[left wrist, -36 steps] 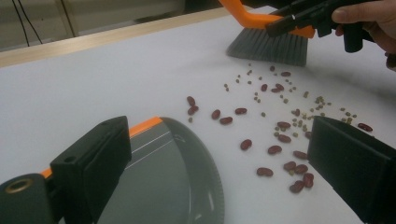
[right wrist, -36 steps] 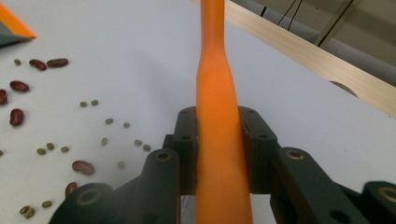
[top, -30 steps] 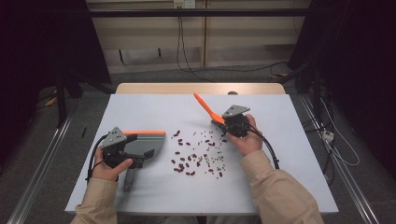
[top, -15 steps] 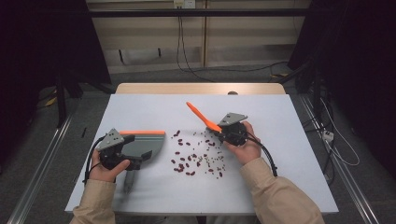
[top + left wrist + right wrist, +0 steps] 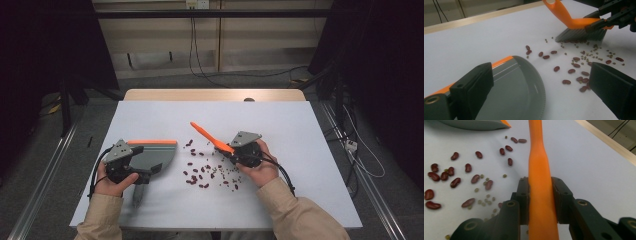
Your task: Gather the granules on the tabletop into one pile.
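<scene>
At the left of the table the left gripper (image 5: 131, 161) holds the grey dustpan (image 5: 156, 156) flat on the white table (image 5: 150, 115), orange back edge away from the person, curved lip turned toward the spill. In the left gripper view the two jaws stand wide, one over the pan and one off to the side by the beans, and I cannot tell from here whether they clamp the pan's handle or not. That hand has not stirred in the last second.

In the middle lie the scattered beans (image 5: 200, 172), dark red ones mixed with small greenish ones, spread between the pan's lip and the brush, none of them in the pan yet.

To the right, the right gripper (image 5: 235, 151) is clamped tight on the orange handle of the small brush (image 5: 207, 136); the right gripper view shows both pads pressed against the handle (image 5: 539, 195). This is what has changed: a second ago the brush stood farther back and to the right of the spill, and now it has slid in toward the pan, its grey bristles (image 5: 580, 35) resting on the table at the far edge of the beans. By my reading the sweep has only just begun, with the whole spill left to push across to the waiting pan
</scene>
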Tool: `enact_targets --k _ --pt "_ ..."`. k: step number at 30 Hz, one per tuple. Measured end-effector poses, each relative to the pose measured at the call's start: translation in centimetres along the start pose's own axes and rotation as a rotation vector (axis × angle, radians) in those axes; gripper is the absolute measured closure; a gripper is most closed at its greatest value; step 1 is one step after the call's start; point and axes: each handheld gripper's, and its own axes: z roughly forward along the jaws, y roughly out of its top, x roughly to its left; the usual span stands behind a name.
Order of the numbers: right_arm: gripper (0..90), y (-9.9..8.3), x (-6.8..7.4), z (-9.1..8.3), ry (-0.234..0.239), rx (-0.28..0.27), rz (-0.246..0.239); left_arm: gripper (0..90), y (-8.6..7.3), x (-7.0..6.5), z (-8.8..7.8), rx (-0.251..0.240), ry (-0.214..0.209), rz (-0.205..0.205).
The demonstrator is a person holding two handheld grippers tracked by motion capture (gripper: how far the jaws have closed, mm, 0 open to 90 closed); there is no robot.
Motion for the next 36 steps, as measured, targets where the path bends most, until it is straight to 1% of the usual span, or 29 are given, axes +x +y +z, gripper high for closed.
enact_targets --k 2,3,7,9,11,15,17,19,22,25,28,30,33,34,35,36 --pt "71.1 0.0 0.4 -0.2 0.012 -0.001 -0.004 5.9 0.0 0.0 -0.1 0.002 0.004 0.008" --pt "71.1 -0.1 0.6 -0.3 0.016 -0.003 -0.005 5.9 0.0 0.0 -0.1 0.0 0.002 0.0" --pt "71.1 -0.1 1.1 -0.6 0.031 -0.011 -0.001 5.9 -0.1 0.0 -0.1 0.004 0.002 0.002" --pt "71.1 -0.2 1.2 -0.7 0.04 -0.017 0.006 5.9 -0.1 0.0 -0.1 0.003 0.001 0.001" --pt "71.1 -0.3 1.3 -0.8 0.047 -0.019 0.003 5.9 -0.1 0.0 -0.1 0.003 0.001 0.008" --pt "71.1 -0.3 1.6 -1.0 0.066 -0.024 0.002 5.9 -0.2 0.0 -0.1 0.006 0.001 0.007" --pt "71.2 -0.3 1.7 -1.1 0.066 -0.024 0.0 5.9 -0.2 0.0 -0.1 0.006 -0.002 0.005" --pt "71.2 -0.3 1.6 -1.2 0.068 -0.029 0.008 5.9 -0.1 -0.1 -0.2 0.007 -0.004 0.01" --pt "71.6 -0.2 1.1 -1.3 0.104 -0.05 0.06 5.9 -0.1 -0.1 -0.2 0.006 -0.002 0.008" --pt "71.6 -0.1 0.4 -1.4 0.09 -0.06 0.054 5.9 -0.2 0.0 -0.3 0.004 -0.001 0.008" --pt "71.6 0.3 -0.7 -1.3 0.1 -0.095 0.079 5.9 -0.2 -0.1 -0.3 0.005 -0.003 0.005" --pt "71.6 0.7 -1.5 -1.1 0.092 -0.117 0.084 5.9 -0.3 0.0 -0.3 0.008 -0.004 0.009" --pt "71.6 1.4 -3.0 -0.4 0.08 -0.135 0.071 5.9 -0.3 0.0 -0.3 0.008 -0.005 0.005" --pt "71.6 1.6 -3.4 -0.1 0.07 -0.139 0.06 5.9 -0.3 0.1 -0.3 0.009 -0.003 0.006" --pt "71.6 1.9 -3.9 0.3 0.061 -0.138 0.042 5.9 -0.4 0.1 -0.3 0.008 -0.003 -0.002" --pt "71.6 2.1 -4.4 0.8 0.051 -0.136 0.035 5.9 -0.4 0.1 -0.2 0.009 -0.004 -0.005"
